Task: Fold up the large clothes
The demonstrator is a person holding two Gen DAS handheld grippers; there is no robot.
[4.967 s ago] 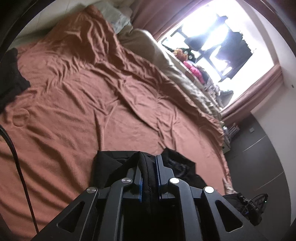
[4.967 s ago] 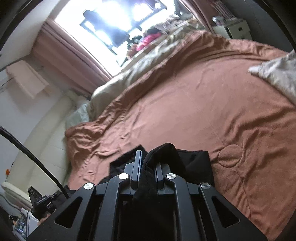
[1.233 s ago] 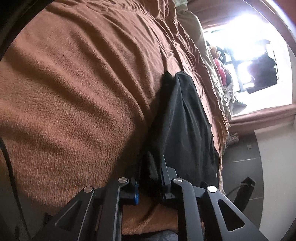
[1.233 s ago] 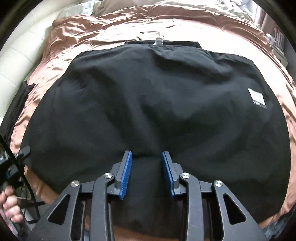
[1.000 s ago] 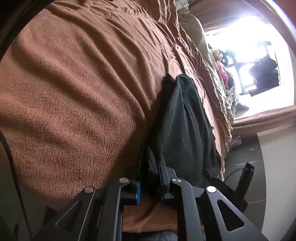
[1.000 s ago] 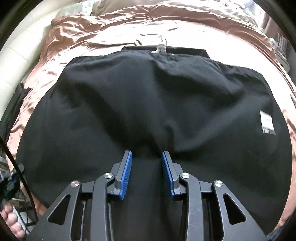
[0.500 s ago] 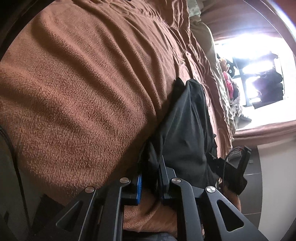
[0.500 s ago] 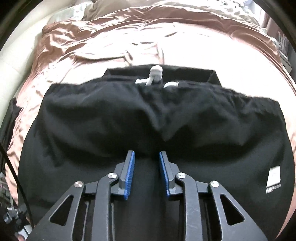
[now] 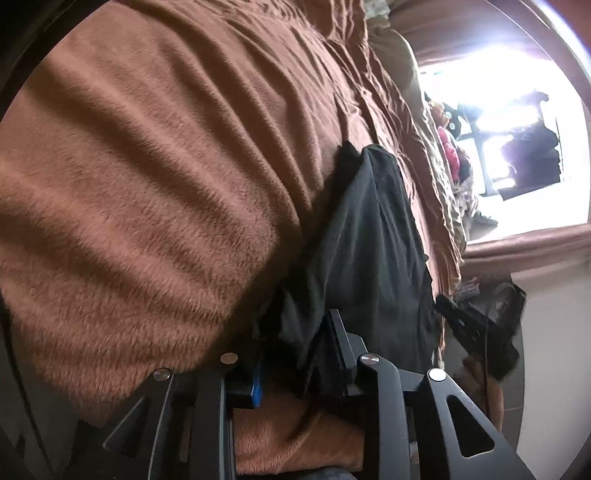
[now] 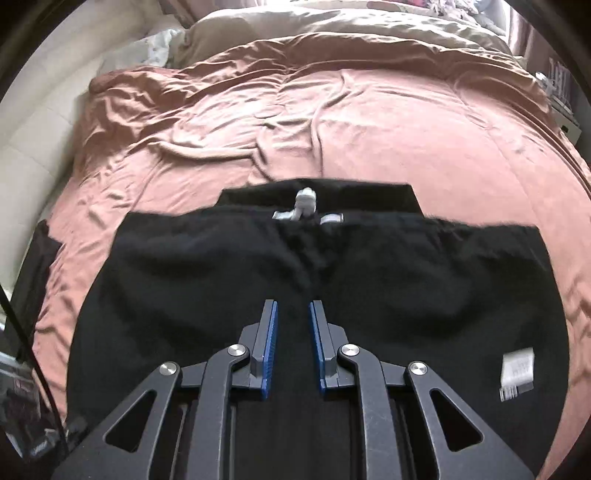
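A large black garment point(image 10: 332, 280) lies spread on the brown bedspread point(image 10: 388, 140). It has a white drawstring point(image 10: 304, 206) at its far edge and a white tag point(image 10: 517, 373) at the right. My right gripper point(image 10: 292, 314) hovers over the garment's near part with its blue-padded jaws slightly apart and nothing between them. In the left wrist view the garment point(image 9: 369, 240) is seen edge-on. My left gripper point(image 9: 299, 347) is shut on the garment's near edge, low at the bed's side.
A beige duvet point(image 10: 332, 26) and a pillow point(image 10: 159, 48) lie at the bed's far side. Another dark cloth point(image 10: 37, 258) hangs off the bed's left edge. A bright window point(image 9: 509, 110) with a cluttered sill is beyond. My right gripper also shows in the left wrist view point(image 9: 476, 328).
My right gripper let go of the garment and drew back toward the near edge, so more bedspread shows beyond. My left gripper stays shut on the garment's edge and shifted slightly.
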